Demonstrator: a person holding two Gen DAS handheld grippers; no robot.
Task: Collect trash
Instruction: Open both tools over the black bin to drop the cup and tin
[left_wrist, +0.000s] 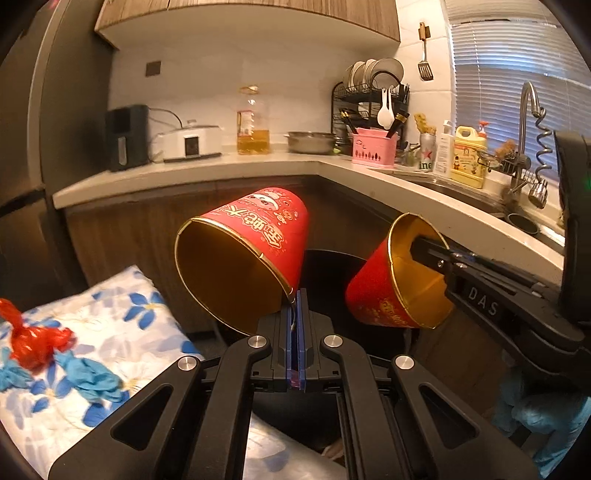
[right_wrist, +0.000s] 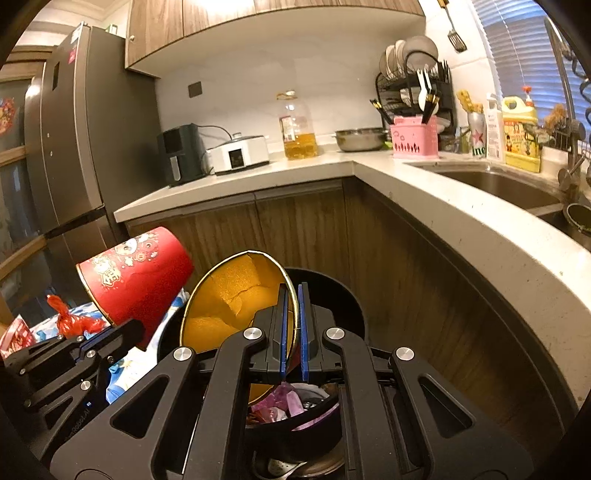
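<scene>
Red paper cups — left claw (left_wrist: 295, 306) pinches one (left_wrist: 243, 251) by its rim, right claw (right_wrist: 292, 325) the other (right_wrist: 236, 299).

Black bin (right_wrist: 332, 291) mouth at 12 o'clock, half blocked by gold-lined cup (right_wrist: 229, 295); surface (right_wrist: 461, 221) edge crowds 2 o'clock; floral pillow (left_wrist: 92, 350) at 9.

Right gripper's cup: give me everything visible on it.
The cup in the right gripper is a red paper cup with gold printed lettering, a gold rim and a shiny gold lining. It is empty; the lining looks creased or dented. It is tipped on its side, mouth toward the right wrist camera. The jaws are shut on its rim wall, one finger inside, one outside. It hangs over the black bin, apart from the left gripper's cup.
</scene>
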